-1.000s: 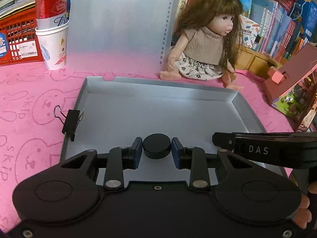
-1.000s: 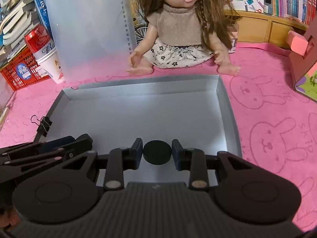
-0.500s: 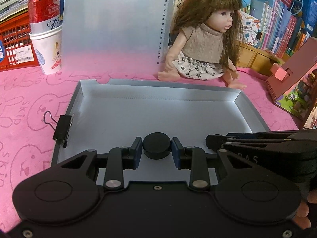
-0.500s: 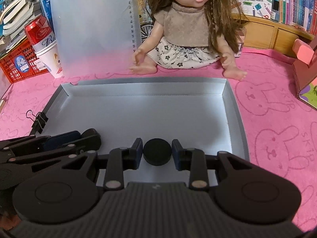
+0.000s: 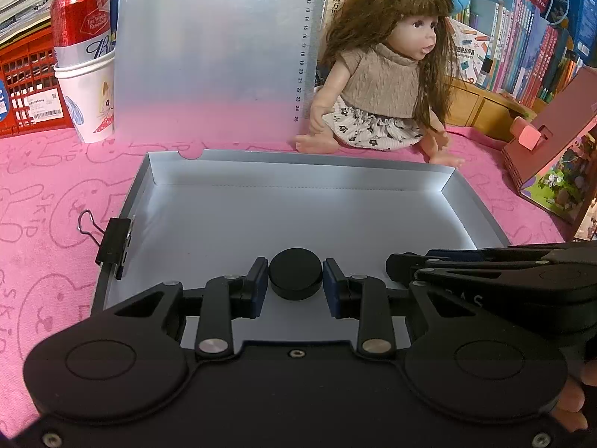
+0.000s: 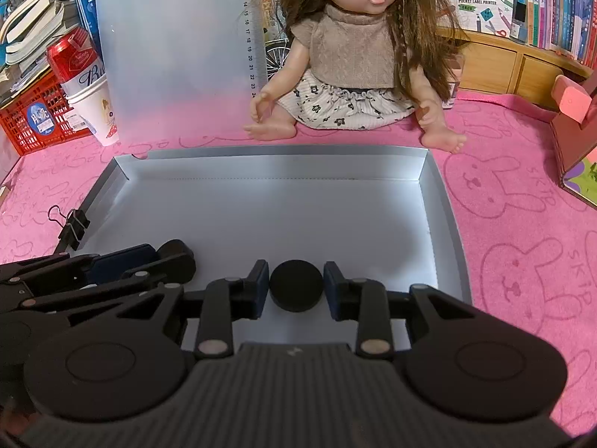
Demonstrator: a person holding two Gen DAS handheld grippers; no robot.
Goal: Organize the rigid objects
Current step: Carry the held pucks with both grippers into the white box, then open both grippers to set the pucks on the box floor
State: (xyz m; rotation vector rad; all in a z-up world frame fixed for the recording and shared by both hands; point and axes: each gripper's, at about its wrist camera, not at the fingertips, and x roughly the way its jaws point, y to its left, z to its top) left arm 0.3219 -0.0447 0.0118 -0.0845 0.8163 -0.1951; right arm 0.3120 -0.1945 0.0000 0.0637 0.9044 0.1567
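A shallow silver tray (image 5: 298, 171) lies on the pink cloth with its floor bare. My left gripper (image 5: 295, 287) hovers over the tray's near edge, shut on a black round disc (image 5: 295, 267) held between its blue pads. My right gripper (image 6: 296, 295) is just to the right of it, shut on a second black disc (image 6: 296, 280). The right wrist view shows the left gripper (image 6: 168, 257) side-on at the lower left, with its disc (image 6: 173, 247) at the tip. In the left wrist view the right gripper's fingers (image 5: 429, 267) reach in from the right.
A black binder clip (image 5: 112, 240) is clamped on the tray's left wall. Behind the tray sit a doll (image 5: 377, 86), a frosted plastic sheet (image 5: 209, 56) and a red can in a paper cup (image 5: 84, 63). A pink cardboard house (image 5: 552, 156) stands at the right, with books behind.
Both discs stay between the pads. The two grippers have edged slightly closer together over the tray's near edge; the views have shifted a little.
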